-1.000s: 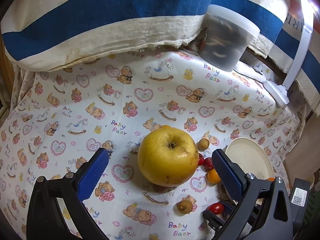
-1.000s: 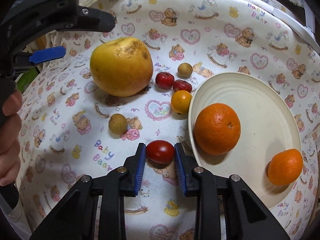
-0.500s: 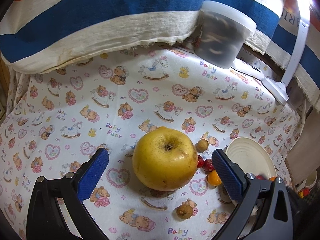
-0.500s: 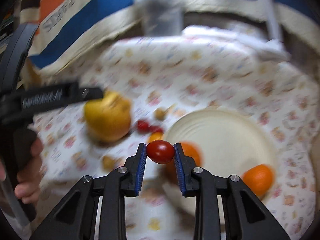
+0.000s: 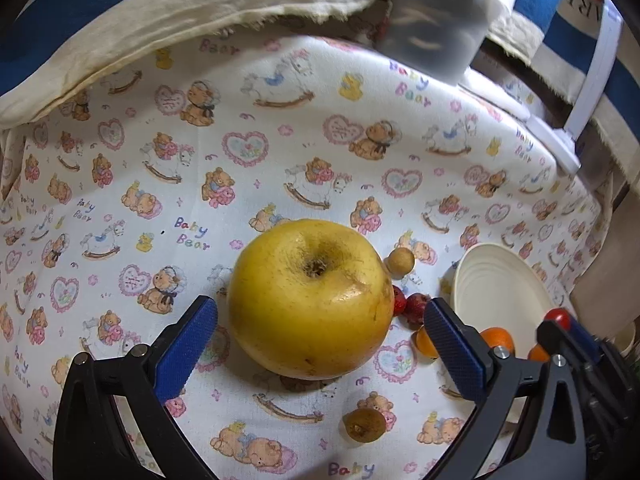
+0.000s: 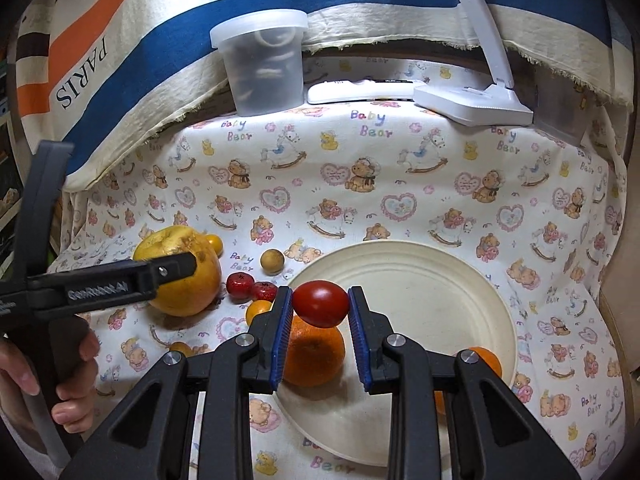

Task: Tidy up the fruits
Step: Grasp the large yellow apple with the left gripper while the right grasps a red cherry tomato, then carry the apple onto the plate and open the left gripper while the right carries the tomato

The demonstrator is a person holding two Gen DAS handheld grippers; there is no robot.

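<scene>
My right gripper (image 6: 320, 303) is shut on a red cherry tomato (image 6: 320, 303), held in the air above the near rim of the cream plate (image 6: 460, 292). Two oranges lie on that plate, a large one (image 6: 316, 358) under the tomato and a smaller one (image 6: 486, 360) at the right. My left gripper (image 5: 320, 316) stands open around a big yellow fruit (image 5: 310, 298), its blue pads (image 5: 188, 344) apart from the skin on both sides. Two red berries (image 6: 252, 286), a small orange fruit (image 6: 258, 309) and a brown round fruit (image 6: 272, 261) lie between the yellow fruit and the plate.
A lidded clear tub (image 6: 262, 64), a white remote (image 6: 360, 90) and a white lamp base (image 6: 472, 106) stand at the back of the printed cloth (image 6: 400, 200). Striped fabric (image 6: 120, 40) hangs behind. Another brown fruit (image 5: 364, 424) lies near the front. A hand (image 6: 76, 372) grips the left tool.
My right gripper has lifted the tomato off the cloth and carried it right, over the plate. My left gripper has sunk closer around the yellow fruit.
</scene>
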